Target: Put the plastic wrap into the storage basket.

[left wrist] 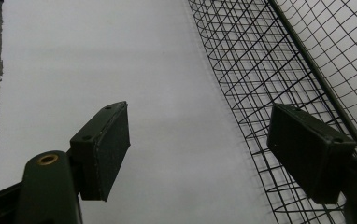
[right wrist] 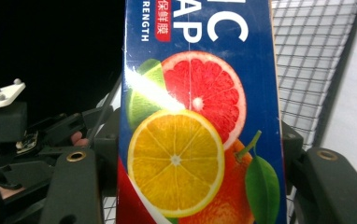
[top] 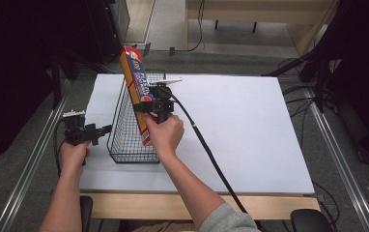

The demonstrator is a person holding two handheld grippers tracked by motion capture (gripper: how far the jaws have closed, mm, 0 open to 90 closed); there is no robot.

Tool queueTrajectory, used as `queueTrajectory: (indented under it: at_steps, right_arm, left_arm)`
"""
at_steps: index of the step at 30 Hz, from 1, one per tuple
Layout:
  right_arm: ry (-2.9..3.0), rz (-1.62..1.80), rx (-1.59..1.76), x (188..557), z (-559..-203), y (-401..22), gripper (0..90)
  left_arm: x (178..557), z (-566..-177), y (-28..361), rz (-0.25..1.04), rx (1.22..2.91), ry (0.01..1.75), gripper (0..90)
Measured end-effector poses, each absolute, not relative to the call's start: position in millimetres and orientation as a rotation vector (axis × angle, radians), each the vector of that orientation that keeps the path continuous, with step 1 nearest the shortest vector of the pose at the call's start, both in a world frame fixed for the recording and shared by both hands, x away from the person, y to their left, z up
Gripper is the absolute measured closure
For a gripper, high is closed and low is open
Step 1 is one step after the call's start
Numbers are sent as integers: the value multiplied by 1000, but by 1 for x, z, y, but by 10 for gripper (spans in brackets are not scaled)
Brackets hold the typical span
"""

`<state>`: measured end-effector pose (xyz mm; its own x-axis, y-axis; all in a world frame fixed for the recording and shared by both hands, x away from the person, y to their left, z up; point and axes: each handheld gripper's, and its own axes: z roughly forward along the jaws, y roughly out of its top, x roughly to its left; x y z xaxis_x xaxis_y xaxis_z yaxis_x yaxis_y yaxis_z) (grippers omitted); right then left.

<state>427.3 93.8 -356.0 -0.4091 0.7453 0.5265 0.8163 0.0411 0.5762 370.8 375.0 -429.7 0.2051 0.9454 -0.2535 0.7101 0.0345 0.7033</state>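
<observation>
We've got right hand-held gripper [top: 149,107] pinching wrap box [top: 135,82] mid-length, tilted over wire basket [top: 124,140] — could snag rim, tip basket; left hand-held gripper [top: 106,129] spread, idle.

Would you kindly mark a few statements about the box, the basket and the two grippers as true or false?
1. The right gripper grips the long blue box. True.
2. The box lies flat on the table. False: it stands tilted over the wire basket.
3. The left gripper is open. True.
4. The left gripper holds the basket. False: its fingers grip nothing; the basket is beside them.
5. The box shows citrus fruit. True.
</observation>
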Motion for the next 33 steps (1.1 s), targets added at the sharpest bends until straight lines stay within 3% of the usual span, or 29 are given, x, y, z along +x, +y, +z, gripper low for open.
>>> queueTrajectory:
  at_steps: [33]
  right_arm:
    - [-2147, -1302, -1906, 417, -390, 115, 403]
  left_arm:
    - [372, -430, 374, 389, 1720, 1551, 221]
